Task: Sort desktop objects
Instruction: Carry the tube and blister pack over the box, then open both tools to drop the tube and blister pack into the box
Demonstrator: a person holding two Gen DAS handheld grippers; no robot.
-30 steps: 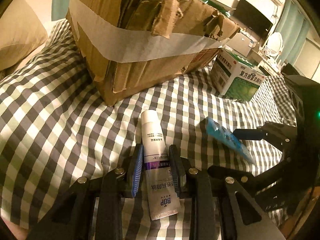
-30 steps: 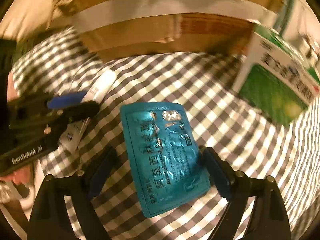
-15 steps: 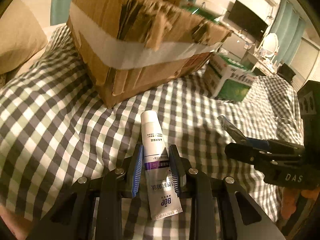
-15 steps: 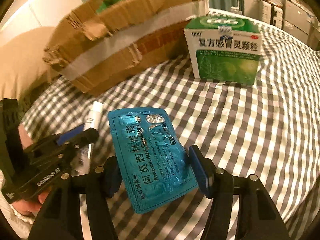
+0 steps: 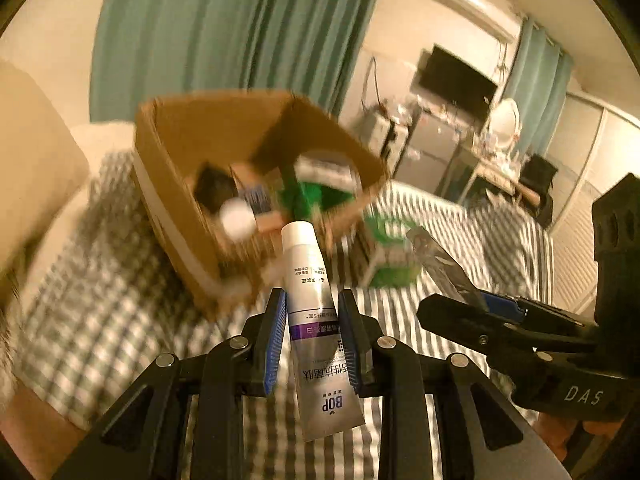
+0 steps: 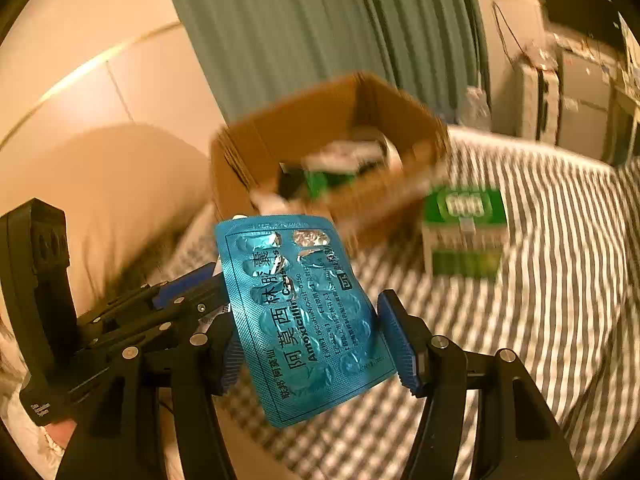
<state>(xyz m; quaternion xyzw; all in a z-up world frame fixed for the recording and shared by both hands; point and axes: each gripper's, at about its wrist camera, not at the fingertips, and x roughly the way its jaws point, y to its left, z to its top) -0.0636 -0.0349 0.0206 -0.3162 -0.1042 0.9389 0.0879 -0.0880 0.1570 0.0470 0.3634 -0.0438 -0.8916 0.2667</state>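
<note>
My left gripper [image 5: 313,344] is shut on a white BOP tube [image 5: 316,320], held in the air and pointing toward the open cardboard box [image 5: 176,184]. My right gripper [image 6: 308,340] is shut on a blue blister pack of pills [image 6: 300,312], also raised above the bed. The box shows in the right wrist view [image 6: 256,168] too, with several items inside. The right gripper with the blister pack's edge [image 5: 440,264] appears at the right of the left wrist view. The left gripper [image 6: 176,300] appears at the left of the right wrist view.
A green and white medicine box [image 6: 464,232] stands on the checked bedspread [image 6: 560,280] right of the cardboard box. A tan pillow [image 5: 32,168] lies at the left. Teal curtains, a TV and furniture are behind.
Both grippers have lifted their objects off the bedspread and risen well above it. The views now look down into the open box. The scene is blurred from motion.
</note>
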